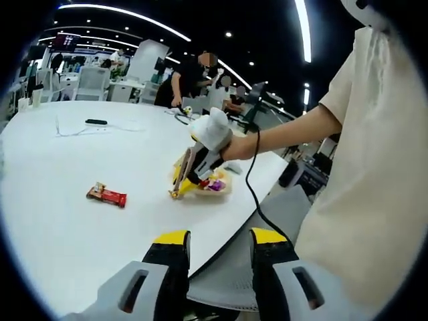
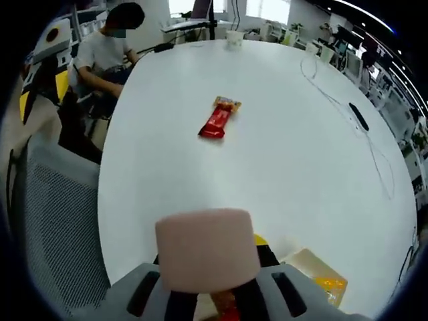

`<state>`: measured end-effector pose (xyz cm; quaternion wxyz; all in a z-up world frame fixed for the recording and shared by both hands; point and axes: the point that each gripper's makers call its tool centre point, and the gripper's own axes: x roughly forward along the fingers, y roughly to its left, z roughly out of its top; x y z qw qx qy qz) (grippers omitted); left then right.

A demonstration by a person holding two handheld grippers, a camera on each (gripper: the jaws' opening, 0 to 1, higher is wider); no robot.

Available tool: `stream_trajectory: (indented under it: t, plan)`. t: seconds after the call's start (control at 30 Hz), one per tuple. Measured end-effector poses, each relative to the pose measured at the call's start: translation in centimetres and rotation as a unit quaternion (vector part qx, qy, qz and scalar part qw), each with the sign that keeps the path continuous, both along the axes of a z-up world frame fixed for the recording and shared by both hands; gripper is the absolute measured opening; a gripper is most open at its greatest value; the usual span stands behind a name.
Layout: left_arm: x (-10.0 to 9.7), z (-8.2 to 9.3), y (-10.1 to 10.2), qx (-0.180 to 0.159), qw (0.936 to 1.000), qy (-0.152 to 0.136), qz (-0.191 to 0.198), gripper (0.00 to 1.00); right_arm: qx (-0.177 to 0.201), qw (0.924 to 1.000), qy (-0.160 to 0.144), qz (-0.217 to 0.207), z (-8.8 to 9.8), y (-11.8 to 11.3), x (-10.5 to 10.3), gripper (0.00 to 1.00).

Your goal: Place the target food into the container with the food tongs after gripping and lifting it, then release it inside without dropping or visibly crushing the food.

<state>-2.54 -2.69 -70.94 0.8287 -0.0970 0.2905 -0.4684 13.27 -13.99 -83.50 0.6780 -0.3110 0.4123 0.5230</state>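
Note:
A pale pink block [image 2: 207, 251] fills the space between my right gripper's [image 2: 214, 244] jaws and hides most of them; a yellow fingertip [image 2: 261, 239] peeks out at its right edge. In the left gripper view a gloved hand holds that right gripper [image 1: 182, 186] tilted down over a shallow container [image 1: 219, 187] of colourful food near the table edge. The container's corner [image 2: 314, 267] lies just right of the block. A red snack bar [image 1: 107, 195] [image 2: 219, 119] lies alone on the white table [image 1: 80, 160]. My left gripper [image 1: 219, 237] stands open over the table edge, holding nothing.
A black device with a white cable [image 1: 95, 122] [image 2: 358, 117] lies far out on the table. A grey mesh chair [image 2: 60, 214] stands by the curved table edge. One person sits at the table's far side [image 2: 110, 47], and others stand behind [image 1: 187, 77].

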Motion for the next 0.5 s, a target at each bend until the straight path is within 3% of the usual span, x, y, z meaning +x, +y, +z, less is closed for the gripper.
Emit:
stream_trajectory:
  t: [0.5]
  plan:
    - [-0.1, 0.6, -0.3, 0.001, 0.9999, -0.013, -0.011, 0.34, 0.033, 0.9983, 0.006, -0.048, 2.3, -0.5, -0.5, 0.16]
